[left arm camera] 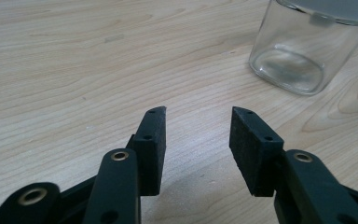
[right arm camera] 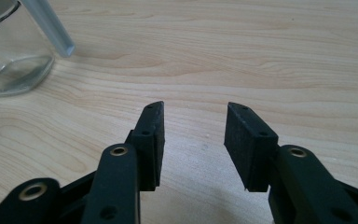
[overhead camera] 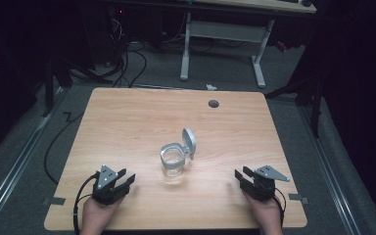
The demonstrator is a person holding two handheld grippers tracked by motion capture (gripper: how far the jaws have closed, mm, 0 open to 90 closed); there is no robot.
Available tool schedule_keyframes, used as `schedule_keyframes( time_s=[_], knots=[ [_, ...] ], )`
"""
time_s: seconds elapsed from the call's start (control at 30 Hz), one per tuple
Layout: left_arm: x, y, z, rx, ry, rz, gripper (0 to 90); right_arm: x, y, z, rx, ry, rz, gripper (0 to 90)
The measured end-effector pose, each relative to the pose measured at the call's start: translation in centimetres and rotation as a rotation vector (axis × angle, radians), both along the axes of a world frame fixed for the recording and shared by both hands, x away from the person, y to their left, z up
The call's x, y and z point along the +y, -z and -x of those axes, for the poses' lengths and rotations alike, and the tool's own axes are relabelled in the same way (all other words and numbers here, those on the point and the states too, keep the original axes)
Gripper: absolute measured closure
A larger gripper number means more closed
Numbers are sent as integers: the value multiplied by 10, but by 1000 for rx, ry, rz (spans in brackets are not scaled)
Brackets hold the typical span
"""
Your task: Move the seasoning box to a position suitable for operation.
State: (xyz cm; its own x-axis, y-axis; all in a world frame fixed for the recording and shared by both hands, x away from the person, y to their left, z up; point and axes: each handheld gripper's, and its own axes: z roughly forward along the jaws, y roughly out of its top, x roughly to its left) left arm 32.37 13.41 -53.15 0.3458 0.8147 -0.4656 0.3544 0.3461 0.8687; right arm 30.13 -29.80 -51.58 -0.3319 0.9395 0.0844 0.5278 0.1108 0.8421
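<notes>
High view: clear jar [overhead camera: 173,163], lid flipped up, between 2 spread, empty tools, left tool [overhead camera: 120,178] and right tool [overhead camera: 242,175].

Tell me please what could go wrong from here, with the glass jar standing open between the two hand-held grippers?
1. The glass jar stands free on the table; a one-sided push from the left hand-held gripper or the right hand-held gripper might tip or slide it.
2. Its hinged lid stands open; a knock could snap it shut or strain the hinge.
3. Smooth glass may slip between the pads.
</notes>
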Motion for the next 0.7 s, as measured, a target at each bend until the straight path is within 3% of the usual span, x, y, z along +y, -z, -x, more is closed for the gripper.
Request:
schedule_keyframes(
  time_s=[0.17, 0.33, 0.43, 0.53, 0.7],
  knots=[
    [-8, 1, 2, -2, 12, -11, 656, 5, 3, 0, -21, -29, 34, 641],
    [-18, 0, 3, -14, 17, -23, 751, 9, 0, 1, -10, -26, -6, 661],
    [-30, -3, 4, -4, 36, -28, 854, 4, -2, 2, 3, -40, -50, 677],
    [-39, -5, 4, -9, 46, -39, 887, 3, -2, 3, 1, -50, -34, 694],
    [-63, -8, 4, -16, 70, -14, 900, 3, -2, 4, -11, -56, -34, 743]
  ],
)
